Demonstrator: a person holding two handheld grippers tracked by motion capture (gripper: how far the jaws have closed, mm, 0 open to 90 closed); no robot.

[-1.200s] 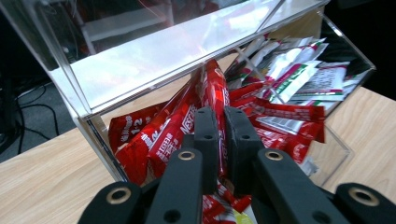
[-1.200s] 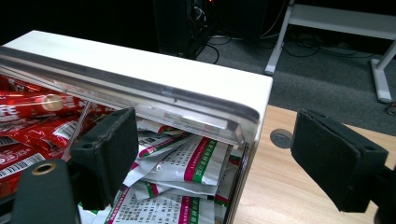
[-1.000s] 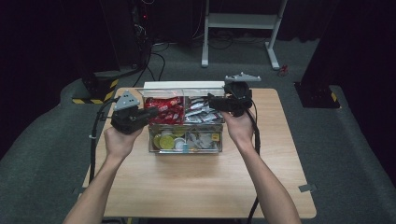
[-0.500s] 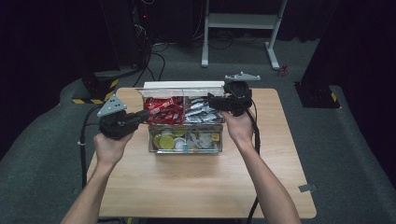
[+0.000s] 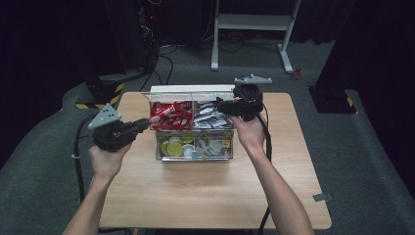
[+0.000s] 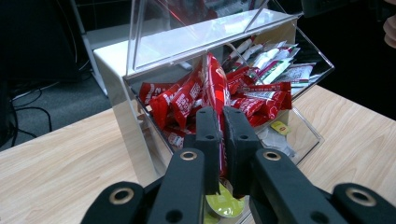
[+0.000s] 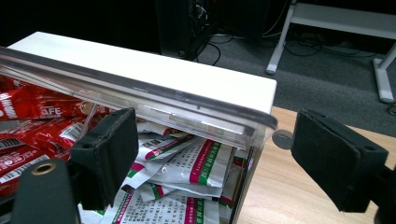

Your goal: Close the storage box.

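A clear plastic box [image 5: 158, 147] stands on the wooden table [image 5: 205, 196] with its lid [image 5: 191, 90] tipped up at the back. Red sachets [image 5: 169, 115] fill its back left bin and white-and-green sachets [image 5: 211, 115] its back right bin. Round pods [image 5: 174, 147] lie in the front section. My left gripper [image 5: 145, 124] is just left of the box. In the left gripper view it [image 6: 221, 116] is shut on one red sachet [image 6: 215, 79] that stands up between the jaws. My right gripper [image 5: 220, 105] is open, its jaws [image 7: 217, 144] standing either side of the lid's right end without touching it.
A white metal frame [image 5: 254, 29] and cables lie on the grey carpet behind the table. A yellow-and-black striped base [image 5: 98, 93] sits off the table's back left corner. Bare wood stretches in front of the box to the near edge.
My left hand has drawn its gripper leftward, away from the box's left side. The right hand and its gripper have stayed where they were.
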